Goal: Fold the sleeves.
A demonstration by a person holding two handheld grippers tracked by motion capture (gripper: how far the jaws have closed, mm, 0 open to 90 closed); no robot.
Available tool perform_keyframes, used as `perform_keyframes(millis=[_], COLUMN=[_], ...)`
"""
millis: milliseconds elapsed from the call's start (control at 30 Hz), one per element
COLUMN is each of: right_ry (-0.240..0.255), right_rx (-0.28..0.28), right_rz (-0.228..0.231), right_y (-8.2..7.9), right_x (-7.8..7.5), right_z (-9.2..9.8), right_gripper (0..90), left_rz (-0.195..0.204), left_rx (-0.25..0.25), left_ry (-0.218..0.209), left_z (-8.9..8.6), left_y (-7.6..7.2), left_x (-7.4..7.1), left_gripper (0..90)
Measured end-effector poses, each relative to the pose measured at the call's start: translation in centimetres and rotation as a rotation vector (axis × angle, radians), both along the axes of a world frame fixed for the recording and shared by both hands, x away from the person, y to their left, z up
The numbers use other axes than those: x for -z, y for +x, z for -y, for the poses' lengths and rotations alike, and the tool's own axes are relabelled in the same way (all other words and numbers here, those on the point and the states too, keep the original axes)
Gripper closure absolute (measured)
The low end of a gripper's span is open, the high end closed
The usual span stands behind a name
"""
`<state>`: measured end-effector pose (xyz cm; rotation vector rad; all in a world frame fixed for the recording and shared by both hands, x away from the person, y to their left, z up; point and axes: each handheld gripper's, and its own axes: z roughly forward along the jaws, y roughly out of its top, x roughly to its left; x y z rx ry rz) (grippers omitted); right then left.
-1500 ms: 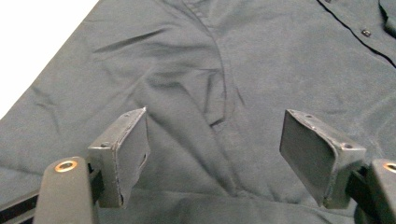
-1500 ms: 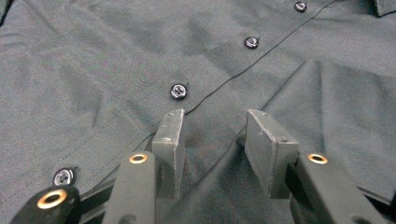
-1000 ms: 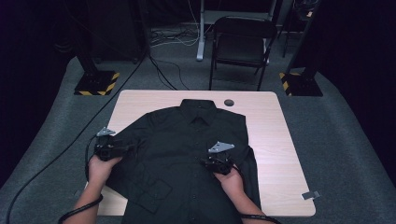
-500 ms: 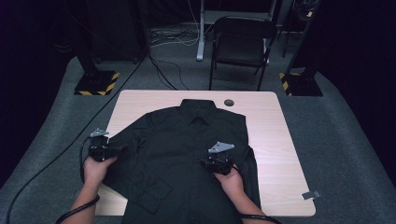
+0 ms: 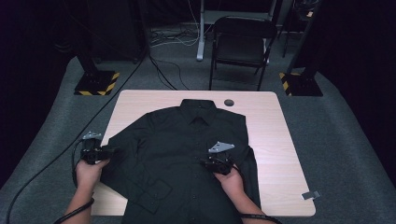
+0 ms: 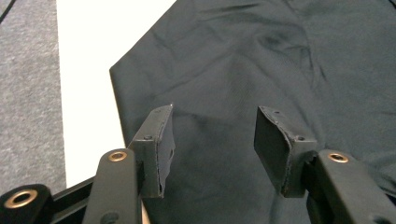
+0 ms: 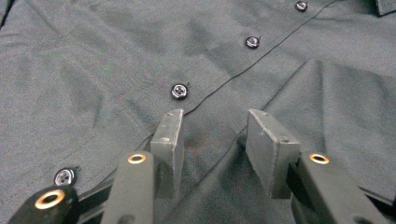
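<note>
A black button-up shirt (image 5: 187,140) lies front up on the pale wooden table (image 5: 266,121), collar at the far side. My left gripper (image 5: 111,151) sits at the shirt's left sleeve, near the table's left edge. In the left gripper view its jaws (image 6: 215,112) stand apart over the sleeve cloth (image 6: 261,56) and have just been closing; the pads do not press on the fabric. My right gripper (image 5: 208,163) rests on the shirt's front beside the button line. Its jaws (image 7: 215,114) are apart with flat cloth (image 7: 93,70) between them, just past a button (image 7: 179,90).
A small dark round thing (image 5: 229,102) lies on the table past the collar. A grey tag (image 5: 310,195) sticks out at the table's near right corner. A folding chair (image 5: 240,46), two stands with striped bases (image 5: 96,83) and floor cables stand beyond the table.
My left gripper has slid left along the sleeve toward the table's edge, and its jaws have narrowed. The right gripper has stayed still.
</note>
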<state>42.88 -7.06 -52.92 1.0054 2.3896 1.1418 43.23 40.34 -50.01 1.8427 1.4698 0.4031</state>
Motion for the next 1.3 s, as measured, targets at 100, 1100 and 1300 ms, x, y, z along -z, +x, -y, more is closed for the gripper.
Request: perform_keyframes(millis=[100,1100,1300], right_ry=[0.000,0.015,0.014], right_rx=[0.001,0.002,0.001], right_rz=[0.000,-0.013,-0.012], right_y=[0.0,0.1,0.1], right_x=[0.0,0.0,0.0], right_z=[0.0,0.1,0.1], right_gripper=[56.7,56.8,56.8], left_rz=[-0.011,-0.084,-0.100], left_rx=[-0.013,-0.081,-0.078], left_ry=[0.000,-0.037,-0.046], left_z=[-0.4,-2.1,-2.3], left_y=[-0.3,-1.4,-1.5], left_x=[0.0,1.0,1.3], left_gripper=[48.3,52.1,56.7])
